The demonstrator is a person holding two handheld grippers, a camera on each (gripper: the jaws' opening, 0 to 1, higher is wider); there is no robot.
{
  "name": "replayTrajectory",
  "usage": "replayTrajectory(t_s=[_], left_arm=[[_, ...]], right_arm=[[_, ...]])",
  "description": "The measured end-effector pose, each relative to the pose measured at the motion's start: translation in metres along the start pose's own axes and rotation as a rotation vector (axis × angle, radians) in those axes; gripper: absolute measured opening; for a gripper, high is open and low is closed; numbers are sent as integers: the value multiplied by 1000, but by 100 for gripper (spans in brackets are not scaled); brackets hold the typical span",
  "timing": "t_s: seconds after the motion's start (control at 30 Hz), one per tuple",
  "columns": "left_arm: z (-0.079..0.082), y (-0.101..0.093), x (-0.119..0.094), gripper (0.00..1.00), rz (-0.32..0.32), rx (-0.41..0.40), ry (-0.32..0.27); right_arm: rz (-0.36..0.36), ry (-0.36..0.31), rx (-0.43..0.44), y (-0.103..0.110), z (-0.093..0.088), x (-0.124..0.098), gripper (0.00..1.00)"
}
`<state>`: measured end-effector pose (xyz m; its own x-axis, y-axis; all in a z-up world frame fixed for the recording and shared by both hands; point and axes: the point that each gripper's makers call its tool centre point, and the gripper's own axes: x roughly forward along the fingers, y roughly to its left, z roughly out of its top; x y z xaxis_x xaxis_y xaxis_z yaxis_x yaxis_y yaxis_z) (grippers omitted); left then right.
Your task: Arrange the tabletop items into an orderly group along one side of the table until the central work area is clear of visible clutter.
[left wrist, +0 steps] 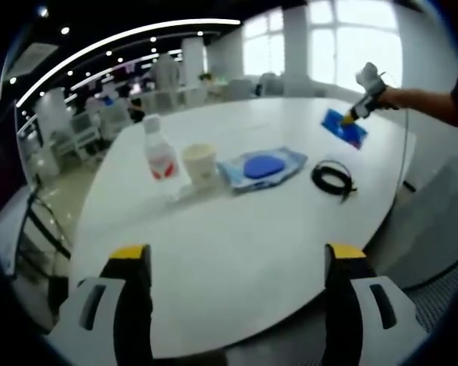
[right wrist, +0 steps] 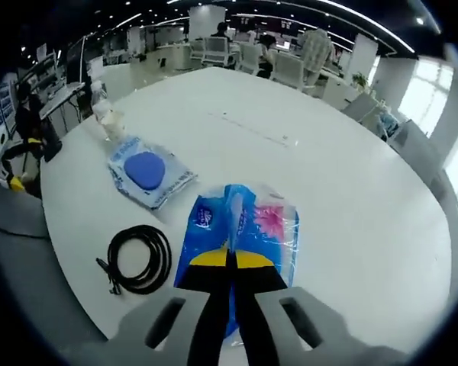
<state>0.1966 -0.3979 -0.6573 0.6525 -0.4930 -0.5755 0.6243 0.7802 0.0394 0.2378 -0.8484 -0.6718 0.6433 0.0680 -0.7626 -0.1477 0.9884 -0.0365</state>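
Right gripper [right wrist: 230, 263] fingers clamp blue packet [right wrist: 240, 229]; left gripper [left wrist: 237, 263] agape.

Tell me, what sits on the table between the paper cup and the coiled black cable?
A wet-wipes pack with a blue lid lies flat between the paper cup and the coiled black cable, as the left gripper view shows, touching neither.
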Motion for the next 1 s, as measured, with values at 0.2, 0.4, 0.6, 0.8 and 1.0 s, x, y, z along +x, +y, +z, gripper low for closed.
replayTrajectory(t_s=[0.2,0.4,0.6,0.8,1.0], left_arm=[[0,1,0,91,2,0,0],[0,1,0,91,4,0,0],[-1,1,1,91,2,1,0],[-1,2,0,91,8,-3,-2],[-1,4,0,91,14,-8,-1]], right_arm=[[37,-22,-112,11,20,-5,0],[65,-27,-218,17,31,-3,0],[93,-29,-313,17,48,-2,0],[179,-1,-447,23,62,0,0],[274,22,-631,32,72,6,0]])
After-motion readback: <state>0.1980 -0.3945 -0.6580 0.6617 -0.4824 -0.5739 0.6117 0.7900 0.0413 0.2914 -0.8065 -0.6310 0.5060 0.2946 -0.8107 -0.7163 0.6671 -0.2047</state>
